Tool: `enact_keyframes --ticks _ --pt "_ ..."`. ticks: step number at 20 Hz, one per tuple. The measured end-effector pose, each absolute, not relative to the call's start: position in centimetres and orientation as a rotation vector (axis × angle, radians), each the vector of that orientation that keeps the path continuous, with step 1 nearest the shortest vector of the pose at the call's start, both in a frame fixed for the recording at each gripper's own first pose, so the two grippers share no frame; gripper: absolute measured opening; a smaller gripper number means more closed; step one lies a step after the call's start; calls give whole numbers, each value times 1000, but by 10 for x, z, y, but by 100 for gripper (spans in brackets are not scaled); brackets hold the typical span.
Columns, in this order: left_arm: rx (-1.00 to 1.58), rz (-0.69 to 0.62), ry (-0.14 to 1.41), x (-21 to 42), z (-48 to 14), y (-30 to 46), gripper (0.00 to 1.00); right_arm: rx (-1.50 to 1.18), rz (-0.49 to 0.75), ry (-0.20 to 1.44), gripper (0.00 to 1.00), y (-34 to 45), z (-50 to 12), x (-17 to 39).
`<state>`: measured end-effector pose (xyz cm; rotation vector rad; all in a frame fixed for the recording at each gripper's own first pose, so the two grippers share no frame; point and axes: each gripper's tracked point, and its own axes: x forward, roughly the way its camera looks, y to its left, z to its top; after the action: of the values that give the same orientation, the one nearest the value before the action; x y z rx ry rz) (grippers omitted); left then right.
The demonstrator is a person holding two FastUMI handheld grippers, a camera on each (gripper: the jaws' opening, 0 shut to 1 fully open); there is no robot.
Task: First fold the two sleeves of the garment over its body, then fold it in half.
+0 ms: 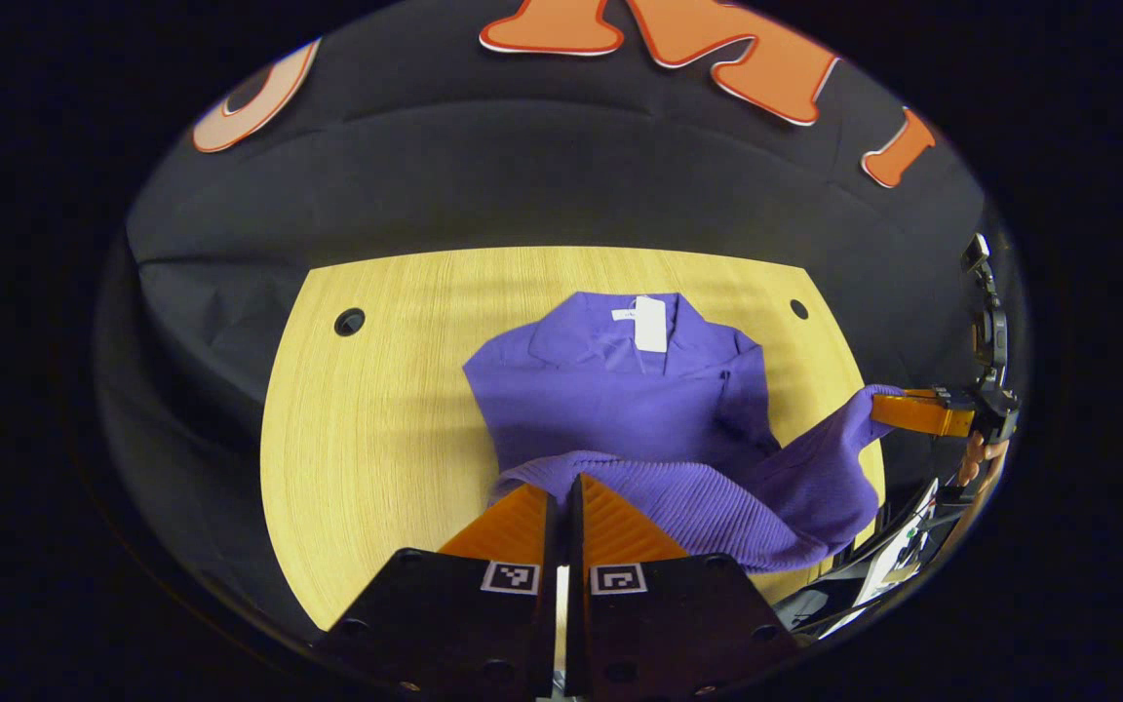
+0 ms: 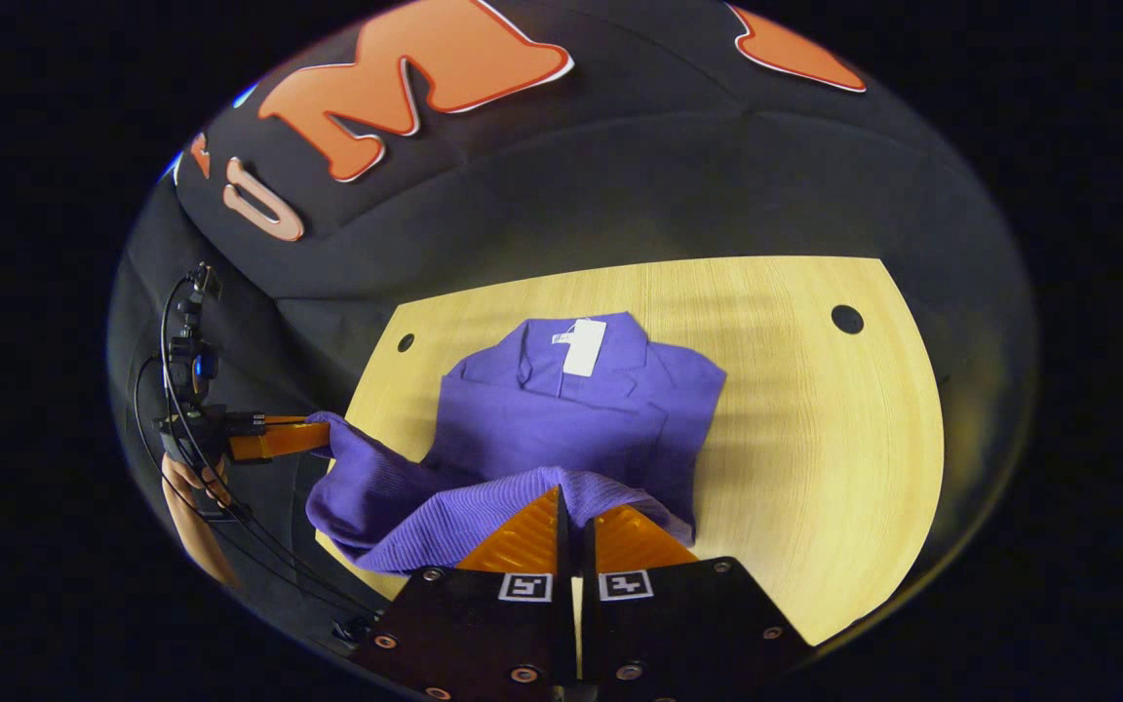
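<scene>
On table, purple garment, sleeves folded in, left gripper and right gripper each pinching lifted hem.

Hidden under the lifted hem of the purple garment: the near table edge and the left gripper tips; cut off at the rim, the hand holding the far gripper; too small to read, the white tag.
</scene>
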<state>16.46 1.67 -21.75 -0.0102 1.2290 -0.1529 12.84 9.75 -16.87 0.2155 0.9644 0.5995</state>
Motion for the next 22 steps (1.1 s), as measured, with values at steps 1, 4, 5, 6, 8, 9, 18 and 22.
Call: enact_keyframes --ticks 1,4,5,6,8,9,18,22 --pt "-5 -148 1231 181 -220 17 5 222 600 975 3 99 -171 146" --pt "3 -111 1222 239 -236 28 5 256 579 1020 3 101 -187 204" --pt "0 -65 1214 259 -241 37 5 282 548 1035 3 101 -193 224" --pt "-6 -13 1206 277 -249 48 5 313 514 1046 3 99 -199 244" --pt "-26 93 1177 304 -263 66 9 423 450 1039 7 101 -205 287" --pt "-8 139 1148 315 -267 77 12 466 426 1029 12 101 -204 302" --pt "75 200 814 360 -212 83 77 462 351 852 56 58 -186 330" --pt "35 186 677 353 -163 67 95 413 360 741 77 49 -146 310"
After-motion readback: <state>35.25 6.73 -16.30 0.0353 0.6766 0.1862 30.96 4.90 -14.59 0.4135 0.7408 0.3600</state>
